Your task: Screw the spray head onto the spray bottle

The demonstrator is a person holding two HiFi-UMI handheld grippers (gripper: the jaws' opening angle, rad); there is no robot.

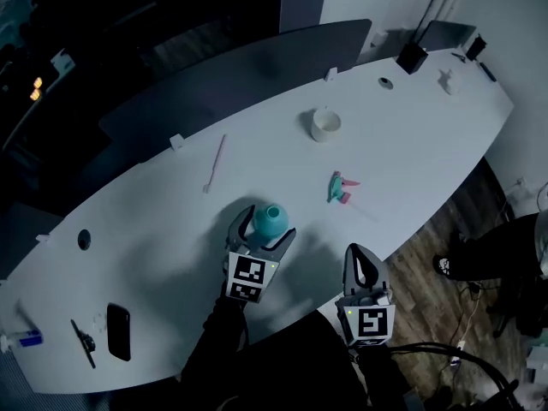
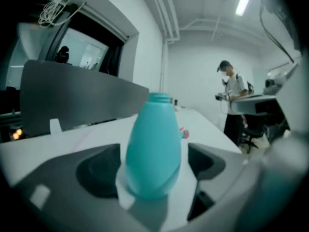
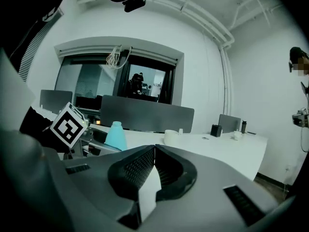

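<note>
Left hand-held gripper (image 1: pixel 259 232): nearest the head camera, with a marker cube on its back. Its jaws stand wide, one on each side of the bottle, and bare bench shows between each jaw and the bottle, so nothing is clamped.
Right hand-held gripper (image 1: pixel 357 252): at the near bench edge, beside the left one. Its jaws are pressed together with nothing between them.
Bottle (image 2: pixel 153 146): teal, upright on the bench between the left jaws, its neck open. From the head view the jaws hide its base, and from the right gripper view the left gripper covers its lower part.
Spray head (image 1: pixel 341 188): pink and teal, lying on its side on the bench, well apart from the bottle, beyond it and to the right. In the left gripper view only a pink sliver shows past the bottle's right side.
Bench (image 1: pixel 428 152): long and white, with both ends cut off by the frame.
Cup (image 1: pixel 325 124): white, further back, its contents not visible.
Rod (image 1: pixel 215 163): thin, pink, lying beyond the bottle to the left.
Phone (image 1: pixel 118 331): dark, flat, near the left end.
Far end: small dark items, too dim to identify.
Person (image 2: pixel 234 105): standing beyond the bench, the legs partly hidden.
</note>
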